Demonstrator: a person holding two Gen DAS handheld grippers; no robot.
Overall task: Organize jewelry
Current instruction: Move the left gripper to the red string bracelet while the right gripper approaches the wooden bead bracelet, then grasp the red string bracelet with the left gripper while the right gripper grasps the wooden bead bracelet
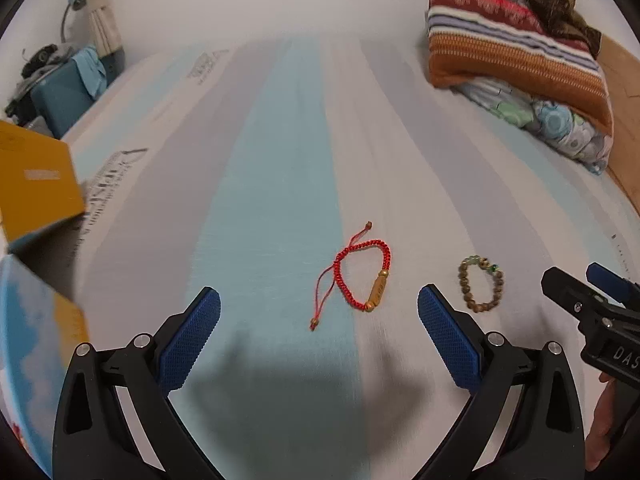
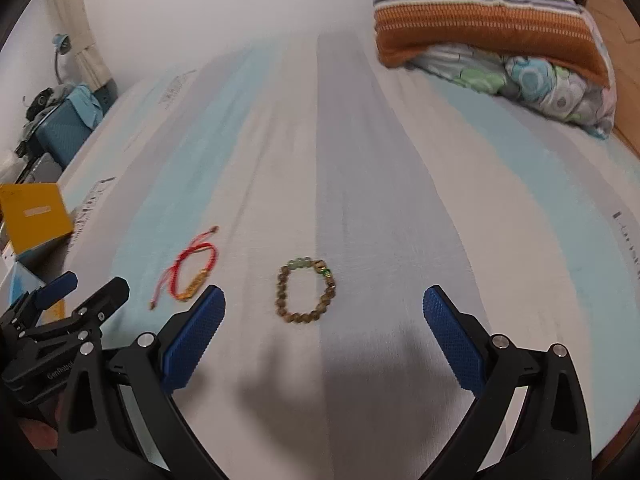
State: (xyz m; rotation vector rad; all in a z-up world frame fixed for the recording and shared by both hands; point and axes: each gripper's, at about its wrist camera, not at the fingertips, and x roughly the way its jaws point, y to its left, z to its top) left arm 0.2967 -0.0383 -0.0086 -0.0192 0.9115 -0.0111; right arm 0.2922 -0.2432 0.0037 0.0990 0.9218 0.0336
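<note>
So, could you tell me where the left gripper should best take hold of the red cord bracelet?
Probably at the gold tube bead of the red cord bracelet, coming straight down: the loop lies flat on the bed, and the bead is its thickest, rigid part, lying ahead between the open fingers of the left gripper.

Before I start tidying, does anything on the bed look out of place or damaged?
Nothing looks damaged. The red cord bracelet and the beaded bracelet lie loose and apart on the striped sheet, outside any box. Both grippers hover with jaws open.

The yellow box [image 1: 36,184] is cut off at the left edge, its print blurred.
</note>
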